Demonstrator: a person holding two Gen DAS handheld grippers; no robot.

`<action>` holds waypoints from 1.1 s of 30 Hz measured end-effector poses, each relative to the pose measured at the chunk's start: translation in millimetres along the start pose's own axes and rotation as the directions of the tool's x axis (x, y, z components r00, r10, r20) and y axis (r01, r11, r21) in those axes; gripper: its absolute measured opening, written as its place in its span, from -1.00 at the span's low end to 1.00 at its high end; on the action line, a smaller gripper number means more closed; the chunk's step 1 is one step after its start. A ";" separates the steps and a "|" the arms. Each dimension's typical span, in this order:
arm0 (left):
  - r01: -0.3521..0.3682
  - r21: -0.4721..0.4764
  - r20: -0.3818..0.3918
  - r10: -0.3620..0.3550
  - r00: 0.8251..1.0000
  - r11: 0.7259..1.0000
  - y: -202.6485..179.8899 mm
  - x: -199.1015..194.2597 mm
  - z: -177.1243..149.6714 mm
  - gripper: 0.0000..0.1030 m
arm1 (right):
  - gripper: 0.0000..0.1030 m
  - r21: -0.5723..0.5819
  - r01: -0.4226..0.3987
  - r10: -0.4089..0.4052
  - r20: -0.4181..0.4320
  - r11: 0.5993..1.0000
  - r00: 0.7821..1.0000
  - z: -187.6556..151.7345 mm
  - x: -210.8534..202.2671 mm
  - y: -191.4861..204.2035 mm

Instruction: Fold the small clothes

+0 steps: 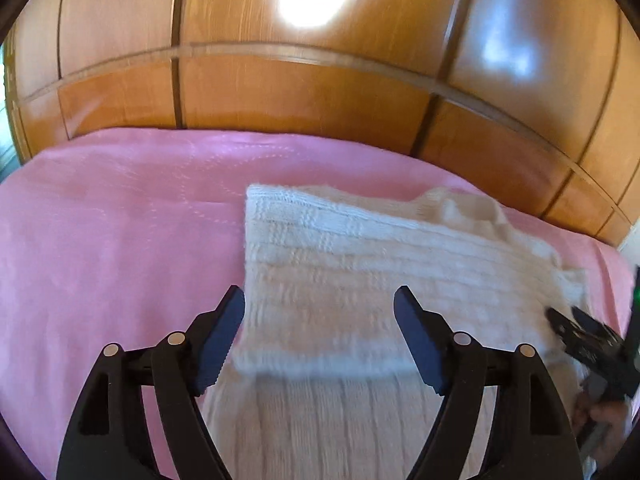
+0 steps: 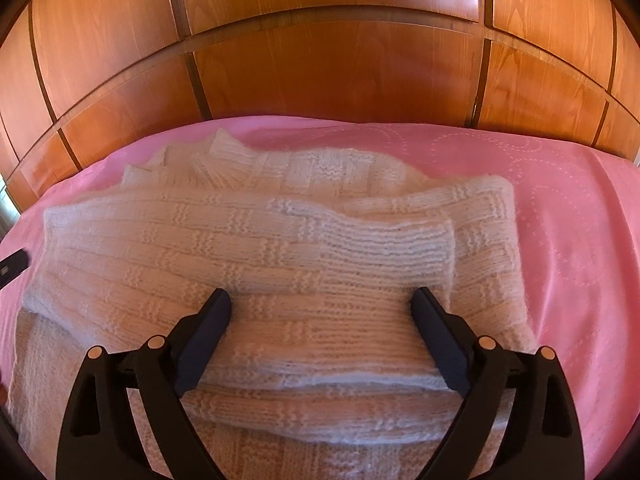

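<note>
A cream knitted sweater (image 2: 304,240) lies partly folded on the pink bedspread (image 2: 560,208). Its upper half and a sleeve are laid over the lower part. It also shows in the left wrist view (image 1: 360,264), blurred. My left gripper (image 1: 320,312) is open and empty, just above the sweater's left side. My right gripper (image 2: 322,308) is open and empty over the sweater's folded front edge. The right gripper also shows at the right edge of the left wrist view (image 1: 588,336).
The pink bedspread (image 1: 100,240) covers the bed on both sides of the sweater. Wooden wardrobe doors (image 2: 340,68) stand close behind the bed. The tip of the left gripper (image 2: 14,266) shows at the left edge of the right wrist view.
</note>
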State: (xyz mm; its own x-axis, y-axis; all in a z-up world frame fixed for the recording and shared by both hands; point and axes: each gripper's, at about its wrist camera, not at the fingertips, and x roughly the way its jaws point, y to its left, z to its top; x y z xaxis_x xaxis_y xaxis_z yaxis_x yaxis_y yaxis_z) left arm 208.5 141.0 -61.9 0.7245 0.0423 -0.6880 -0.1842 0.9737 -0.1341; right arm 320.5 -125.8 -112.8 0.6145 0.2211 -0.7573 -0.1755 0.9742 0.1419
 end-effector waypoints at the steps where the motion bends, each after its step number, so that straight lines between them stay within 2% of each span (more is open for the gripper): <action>1: 0.003 0.009 0.012 -0.003 1.000 1.000 -2.3 -9.6 -3.5 0.47 | 0.87 -0.002 -0.002 0.002 0.000 1.000 1.000 -0.3 -2.4 -2.8; 9: 0.020 0.059 0.055 -0.023 0.998 0.998 -14.4 -57.6 -27.1 0.47 | 0.95 -0.045 0.065 -0.066 -0.018 0.997 0.998 5.0 -9.3 13.6; 14: 0.029 0.072 0.051 -0.032 0.998 0.997 -14.6 -72.1 -41.1 0.48 | 0.95 -0.005 0.045 -0.045 -0.021 0.999 0.999 -5.0 -29.3 12.7; 23: 0.021 0.052 0.016 -0.022 1.000 0.998 -3.0 -81.4 -65.8 0.48 | 0.95 0.041 0.034 -0.031 -0.070 0.999 0.997 -37.6 -70.6 -12.9; 29: 0.011 0.044 -0.023 -0.010 1.000 0.999 6.5 -82.7 -85.0 0.48 | 0.95 0.060 0.055 -0.049 -0.098 0.997 0.994 -67.4 -96.7 -36.8; 33: -0.001 0.038 -0.048 0.003 0.999 0.999 16.7 -85.8 -98.7 0.47 | 0.95 0.097 0.041 -0.028 -0.130 0.994 0.991 -89.4 -109.5 -51.8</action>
State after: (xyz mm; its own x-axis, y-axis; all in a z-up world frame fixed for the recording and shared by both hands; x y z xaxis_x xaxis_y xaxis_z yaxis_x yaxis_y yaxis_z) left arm 77.8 131.6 -75.4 0.6915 0.0342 -0.7215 -0.1592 0.9815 -0.1060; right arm 193.6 -204.6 -94.3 0.5137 0.1861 -0.8376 -0.0751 0.9822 0.1722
